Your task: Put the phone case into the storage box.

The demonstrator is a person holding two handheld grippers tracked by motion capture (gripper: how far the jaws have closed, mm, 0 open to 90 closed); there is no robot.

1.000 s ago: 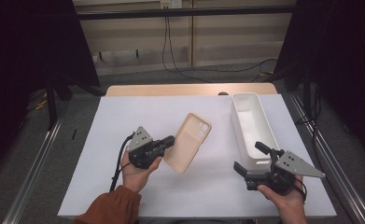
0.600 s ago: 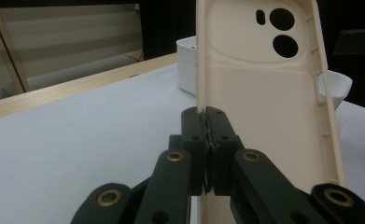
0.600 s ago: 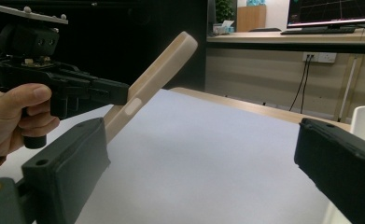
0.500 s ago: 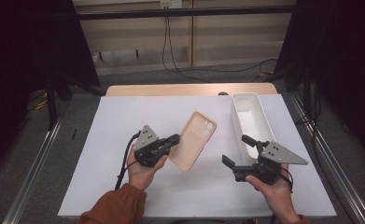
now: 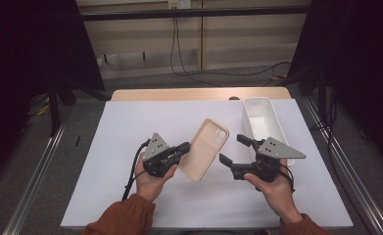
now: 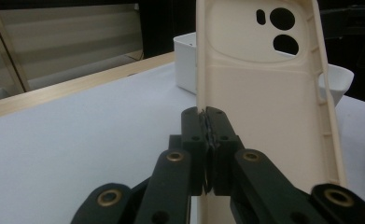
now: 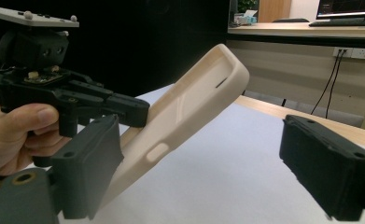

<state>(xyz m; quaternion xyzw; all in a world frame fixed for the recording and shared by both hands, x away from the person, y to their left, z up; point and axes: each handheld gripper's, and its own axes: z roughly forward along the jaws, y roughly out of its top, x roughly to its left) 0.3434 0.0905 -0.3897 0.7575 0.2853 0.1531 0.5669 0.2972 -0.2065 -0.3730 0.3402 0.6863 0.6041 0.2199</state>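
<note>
Nearest to me, I'm holding the left gripper (image 5: pixel 183 148) with its jaws clamped tight on the long edge of a cream-coloured soft plastic phone case (image 5: pixel 204 148), so the case is sticking out tilted above the white table cover (image 5: pixel 120 127), camera cutouts at the far end. My right gripper (image 5: pixel 235 149) is sitting just beside the case's other side, jaws wide apart and just been closing in a bit, nothing between them and not touching the case. Farther back on the right, a long white plastic tray (image 5: pixel 262 122) is lying on the cover, past the right gripper.
</note>
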